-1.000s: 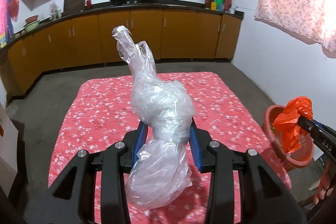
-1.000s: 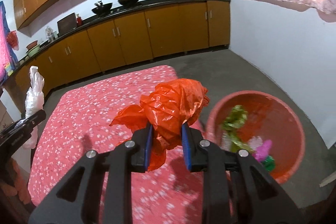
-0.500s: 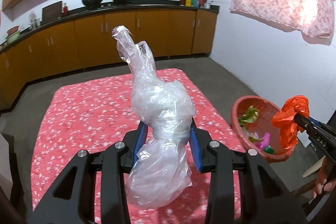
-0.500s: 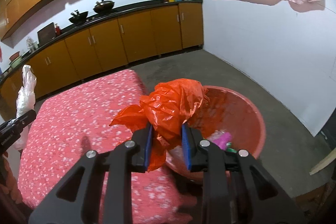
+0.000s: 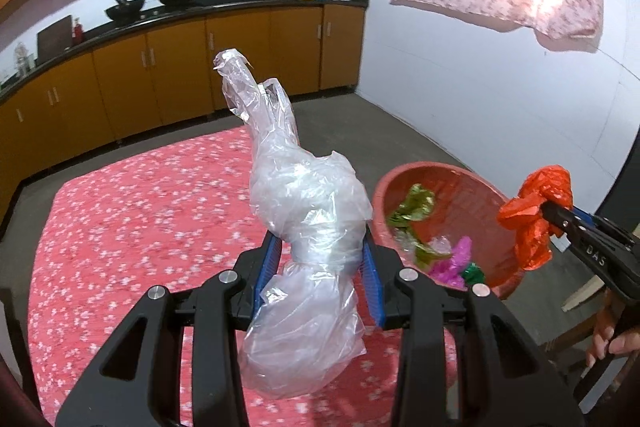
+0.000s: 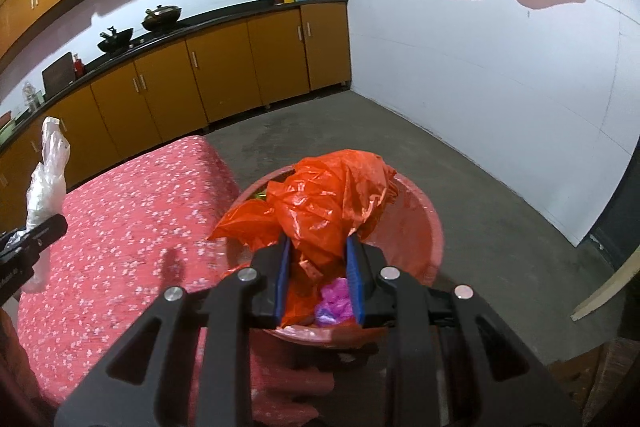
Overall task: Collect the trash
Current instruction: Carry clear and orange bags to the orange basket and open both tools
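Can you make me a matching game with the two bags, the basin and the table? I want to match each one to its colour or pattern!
Things:
1. bag in the left hand-held gripper
2. bag in the right hand-held gripper
3. basin
4. table cover

Looks:
A. red with small white flowers
B. orange
C. clear, see-through
D. plain reddish, with green and pink scraps inside

Pairs: 1-C, 2-B, 3-D, 4-A
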The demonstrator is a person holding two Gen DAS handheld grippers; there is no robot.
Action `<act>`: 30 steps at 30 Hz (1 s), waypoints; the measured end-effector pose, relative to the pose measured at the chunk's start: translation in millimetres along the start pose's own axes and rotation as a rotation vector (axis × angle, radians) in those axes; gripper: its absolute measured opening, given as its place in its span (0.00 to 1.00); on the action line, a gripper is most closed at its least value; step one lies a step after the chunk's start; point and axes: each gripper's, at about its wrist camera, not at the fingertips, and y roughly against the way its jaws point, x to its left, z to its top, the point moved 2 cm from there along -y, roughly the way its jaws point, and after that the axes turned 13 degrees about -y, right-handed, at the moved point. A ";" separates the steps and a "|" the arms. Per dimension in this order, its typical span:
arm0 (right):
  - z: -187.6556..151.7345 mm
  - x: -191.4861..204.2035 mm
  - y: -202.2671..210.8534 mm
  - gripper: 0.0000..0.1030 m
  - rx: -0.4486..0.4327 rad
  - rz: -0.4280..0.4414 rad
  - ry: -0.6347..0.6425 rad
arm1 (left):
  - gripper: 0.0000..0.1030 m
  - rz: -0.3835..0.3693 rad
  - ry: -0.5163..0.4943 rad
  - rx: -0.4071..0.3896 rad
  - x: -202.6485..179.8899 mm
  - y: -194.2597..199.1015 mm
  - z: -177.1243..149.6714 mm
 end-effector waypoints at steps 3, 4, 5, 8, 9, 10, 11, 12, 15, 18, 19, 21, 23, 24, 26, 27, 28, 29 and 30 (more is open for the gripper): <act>3.8 -8.2 -3.0 0.24 -0.002 -0.011 -0.019 | 0.38 -0.032 -0.013 0.007 -12.3 -7.5 3.4; 4.8 -10.7 -4.0 0.24 -0.003 -0.014 -0.025 | 0.38 -0.047 -0.020 0.009 -17.6 -10.8 4.6; 5.6 -13.6 -5.3 0.24 -0.003 -0.016 -0.031 | 0.38 -0.061 -0.030 0.012 -23.2 -14.3 6.0; 8.4 -20.1 -9.5 0.24 -0.006 -0.020 -0.043 | 0.38 -0.102 -0.053 0.010 -38.1 -22.7 8.9; 9.5 -22.2 -11.8 0.24 -0.007 -0.022 -0.046 | 0.38 -0.119 -0.062 0.010 -43.9 -26.4 10.4; 9.9 -21.9 -12.8 0.24 -0.008 -0.025 -0.046 | 0.38 -0.132 -0.067 0.010 -48.7 -29.0 11.3; 10.6 -22.3 -14.0 0.24 -0.011 -0.027 -0.045 | 0.38 -0.146 -0.074 0.010 -53.4 -32.6 12.7; 11.0 -23.0 -15.4 0.24 -0.016 -0.030 -0.041 | 0.38 -0.155 -0.079 0.012 -56.6 -35.5 14.0; 12.4 -25.8 -20.6 0.24 -0.024 -0.038 -0.032 | 0.38 -0.190 -0.098 0.020 -70.4 -48.5 17.4; 14.3 -31.6 -27.9 0.24 -0.023 -0.042 -0.039 | 0.38 -0.218 -0.119 0.022 -82.8 -59.0 18.5; 14.9 -33.3 -30.5 0.24 -0.022 -0.042 -0.042 | 0.38 -0.226 -0.124 0.022 -86.4 -62.2 20.6; 17.4 -37.2 -36.0 0.24 -0.022 -0.040 -0.046 | 0.38 -0.245 -0.135 0.025 -92.0 -69.9 22.3; 18.6 -38.0 -40.2 0.24 -0.024 -0.039 -0.042 | 0.38 -0.262 -0.146 0.031 -96.8 -78.9 22.4; 18.6 -38.6 -43.0 0.24 -0.028 -0.037 -0.034 | 0.38 -0.267 -0.150 0.034 -98.9 -82.7 22.4; 19.0 -36.9 -47.1 0.24 -0.033 -0.038 -0.020 | 0.38 -0.281 -0.158 0.042 -102.8 -91.2 22.8; 19.8 -36.4 -50.1 0.24 -0.033 -0.035 -0.015 | 0.38 -0.285 -0.162 0.045 -104.6 -94.5 23.0; 20.1 -36.2 -52.3 0.24 -0.033 -0.032 -0.012 | 0.38 -0.293 -0.167 0.049 -107.0 -98.7 23.9; 20.6 -36.0 -54.3 0.24 -0.033 -0.029 -0.010 | 0.38 -0.298 -0.171 0.051 -108.7 -101.3 23.8; 21.3 -36.2 -56.7 0.24 -0.034 -0.025 -0.011 | 0.38 -0.301 -0.175 0.054 -112.2 -104.4 23.6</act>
